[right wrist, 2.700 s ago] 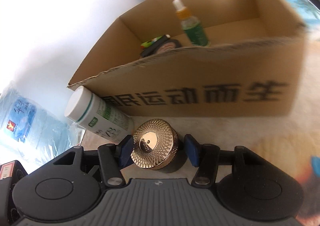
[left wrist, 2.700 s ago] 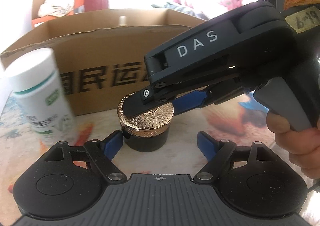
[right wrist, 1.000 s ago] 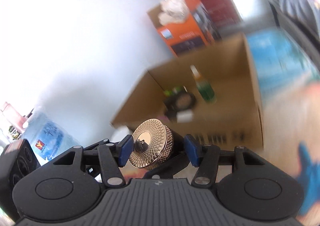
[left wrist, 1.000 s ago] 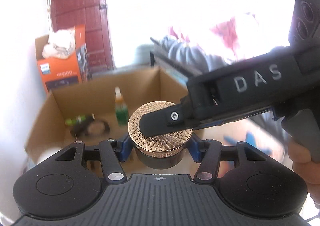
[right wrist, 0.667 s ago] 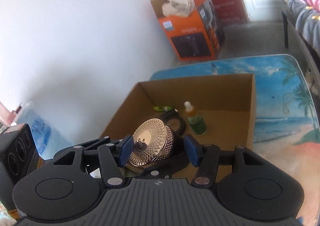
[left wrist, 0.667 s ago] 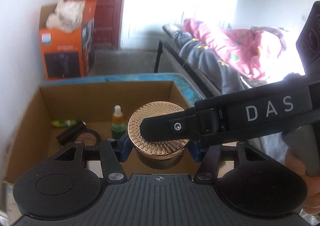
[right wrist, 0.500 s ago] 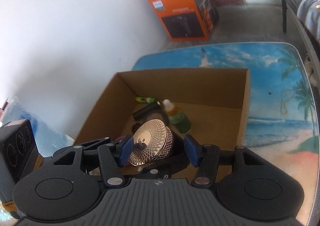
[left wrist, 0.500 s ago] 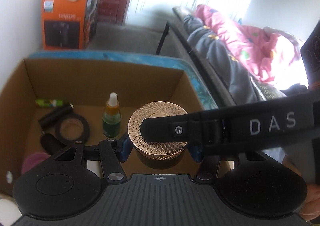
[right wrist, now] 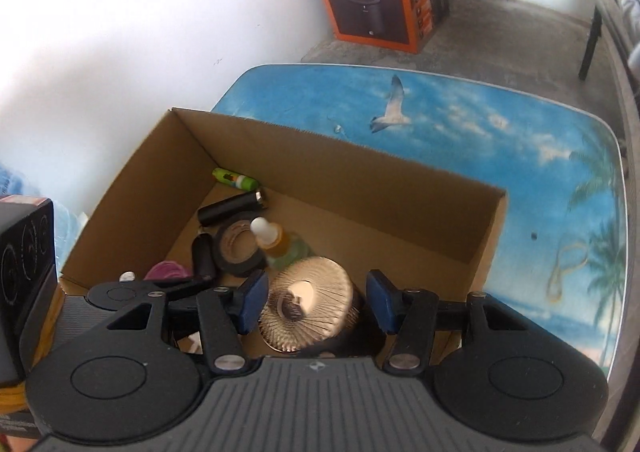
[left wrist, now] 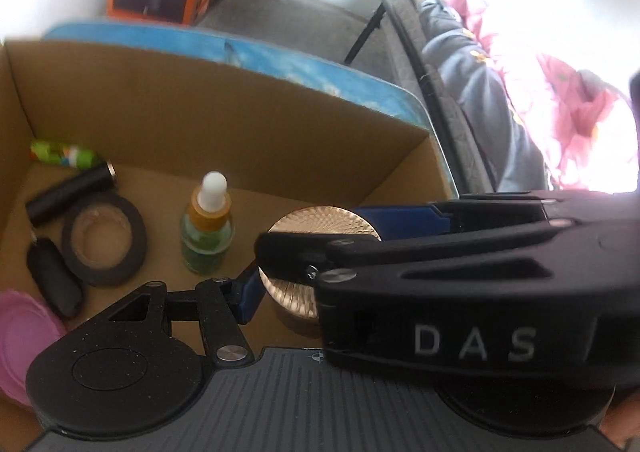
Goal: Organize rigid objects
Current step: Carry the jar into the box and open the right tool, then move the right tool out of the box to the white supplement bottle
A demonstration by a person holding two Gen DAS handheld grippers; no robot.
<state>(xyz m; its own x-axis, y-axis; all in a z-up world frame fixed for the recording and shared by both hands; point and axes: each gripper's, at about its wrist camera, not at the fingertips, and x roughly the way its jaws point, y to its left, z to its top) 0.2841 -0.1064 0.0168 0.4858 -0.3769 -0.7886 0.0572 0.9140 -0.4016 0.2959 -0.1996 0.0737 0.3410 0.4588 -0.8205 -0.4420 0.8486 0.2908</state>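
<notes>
The gold-lidded jar (right wrist: 306, 310), rigid, probably weighty and slick, hangs over the cardboard box (right wrist: 360, 172), near side. Both the left gripper (left wrist: 280, 284) and right gripper (right wrist: 316, 302) clasp it; its knurled lid rim offers the surest hold

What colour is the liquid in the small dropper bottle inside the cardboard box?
Green, in the small clear dropper bottle with a white tip; left wrist view shows it best.

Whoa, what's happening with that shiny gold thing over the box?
A person holds the gold-lidded jar with two tools at once, the left tool and the right tool both gripping it. It hangs over the open cardboard box, near the dropper bottle and tape roll inside. The left tool's jaws are opening, with the jar between them.
</notes>
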